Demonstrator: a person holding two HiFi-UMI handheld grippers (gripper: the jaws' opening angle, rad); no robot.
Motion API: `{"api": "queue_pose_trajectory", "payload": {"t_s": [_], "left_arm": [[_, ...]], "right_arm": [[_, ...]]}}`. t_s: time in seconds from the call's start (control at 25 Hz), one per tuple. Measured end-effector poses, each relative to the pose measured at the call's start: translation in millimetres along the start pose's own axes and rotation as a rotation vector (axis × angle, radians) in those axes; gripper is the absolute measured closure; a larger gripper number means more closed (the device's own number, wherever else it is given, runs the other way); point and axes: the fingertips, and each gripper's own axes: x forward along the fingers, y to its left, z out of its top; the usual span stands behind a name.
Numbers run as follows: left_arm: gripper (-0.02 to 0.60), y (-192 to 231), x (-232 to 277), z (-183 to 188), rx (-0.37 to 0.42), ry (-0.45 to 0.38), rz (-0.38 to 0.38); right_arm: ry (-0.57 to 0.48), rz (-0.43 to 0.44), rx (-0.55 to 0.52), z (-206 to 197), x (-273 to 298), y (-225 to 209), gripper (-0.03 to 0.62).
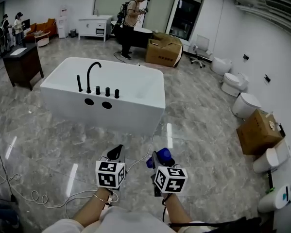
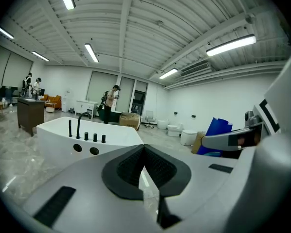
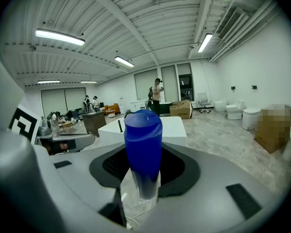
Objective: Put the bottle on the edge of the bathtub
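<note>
Entry, as I see it from my station:

Left claw (image 2: 144, 148): clenched; its dark pads meet at the tips with nothing between them; it sits low in front of me, just beside the right one.

Right claw (image 3: 144, 171): grasping the bottle (image 3: 143, 140); the pads press on either side of its lower part.

Bottle: blue above, clear at the lower end; upright between the pads in the right gripper view; held over the floor (image 1: 208, 144), well apart from the bathtub (image 1: 62, 98) and not yet on its edge.

Bathtub: white, freestanding, on the grey marbled floor ahead of both claws; the near rim carries a black gooseneck faucet (image 1: 90, 74) with a row of black handles (image 1: 107, 91) beside it; two dark round holes (image 1: 97, 102) in the wall just below them.

Surroundings: dark wooden cabinet (image 1: 23, 64) left of the tub; cardboard box (image 1: 163, 51) beyond the tub; a second cardboard box (image 1: 258, 131) by the right wall, among white toilets (image 1: 246, 104); a person (image 1: 131, 25) standing beyond the tub; a white cable (image 1: 38, 195) looped on the floor at my left.
</note>
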Motion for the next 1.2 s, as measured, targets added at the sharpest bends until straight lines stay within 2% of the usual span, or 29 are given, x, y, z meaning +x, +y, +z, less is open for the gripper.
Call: {"api": "queue_pose_trajectory", "payload": {"t_s": [0.44,1.2], "left_arm": [[0.571,28.9,6.5,-0.3,-0.035,0.006,0.003],[0.571,46.1,40.4,6.3,-0.026,0.018,0.037]], "right_arm": [[0.025,-0.034,0.032,-5.0,10.8,3.0,0.427],[0.036,-0.039,0.040,6.9,52.3,-13.5,0.427]]}}
